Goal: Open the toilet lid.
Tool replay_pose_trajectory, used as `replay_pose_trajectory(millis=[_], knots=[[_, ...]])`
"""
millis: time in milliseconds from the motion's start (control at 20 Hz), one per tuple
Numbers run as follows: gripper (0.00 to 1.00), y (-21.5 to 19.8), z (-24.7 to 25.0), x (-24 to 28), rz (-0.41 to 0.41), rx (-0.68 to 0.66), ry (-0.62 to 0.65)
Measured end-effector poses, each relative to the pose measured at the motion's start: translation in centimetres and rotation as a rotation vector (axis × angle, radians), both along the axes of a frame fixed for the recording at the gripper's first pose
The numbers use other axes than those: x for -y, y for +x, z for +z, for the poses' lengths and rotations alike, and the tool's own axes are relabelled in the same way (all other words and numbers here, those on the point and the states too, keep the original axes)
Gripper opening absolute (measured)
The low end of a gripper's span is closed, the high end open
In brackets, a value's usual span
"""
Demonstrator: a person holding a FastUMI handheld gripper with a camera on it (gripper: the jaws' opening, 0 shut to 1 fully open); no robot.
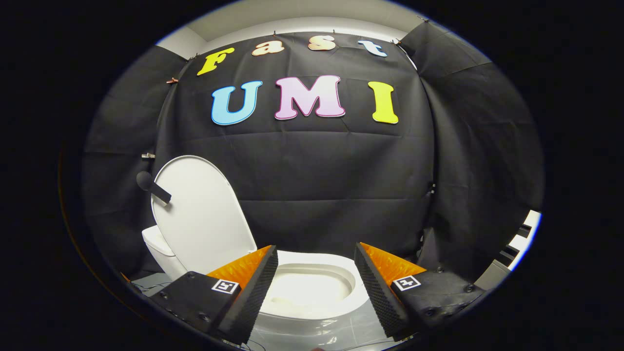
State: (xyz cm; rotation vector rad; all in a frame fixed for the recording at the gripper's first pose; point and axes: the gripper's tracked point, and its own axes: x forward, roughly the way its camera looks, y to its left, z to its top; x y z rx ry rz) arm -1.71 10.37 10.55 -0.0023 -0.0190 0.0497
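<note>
With its two fingers (253, 287) spread wide and nothing caught between them, the claw (316, 256) hangs open just above the near rim of a white toilet, each finger carrying a small square black-and-white marker (225, 286) on its top side. Between and just below the fingers lies the toilet seat (312, 312), a white oval ring resting flat on the bowl (302, 287), whose pale inside is exposed through the ring. A shiny grey floor (341, 336) shows under the front of the bowl, near the fingertips. Beyond the left finger the toilet lid (200, 214) stands raised, tilted back and leaning toward the booth's wall, its smooth white underside turned toward the claw and well apart from both fingers. A short dark bar with a rounded end (152, 187) crosses the lid's upper left edge; what it is cannot be told. Below the lid, a white block of the toilet's body (157, 246) juts out. Farthest back hangs the black cloth wall (331, 185), with a strip of white ceiling (302, 19) above it.
</note>
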Motion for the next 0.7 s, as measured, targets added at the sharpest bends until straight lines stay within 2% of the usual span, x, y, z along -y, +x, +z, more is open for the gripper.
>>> replay_pose_trajectory(millis=[700], knots=[[0.99, -0.22, -0.24, -0.02, 0.008, -0.011, 0.006]])
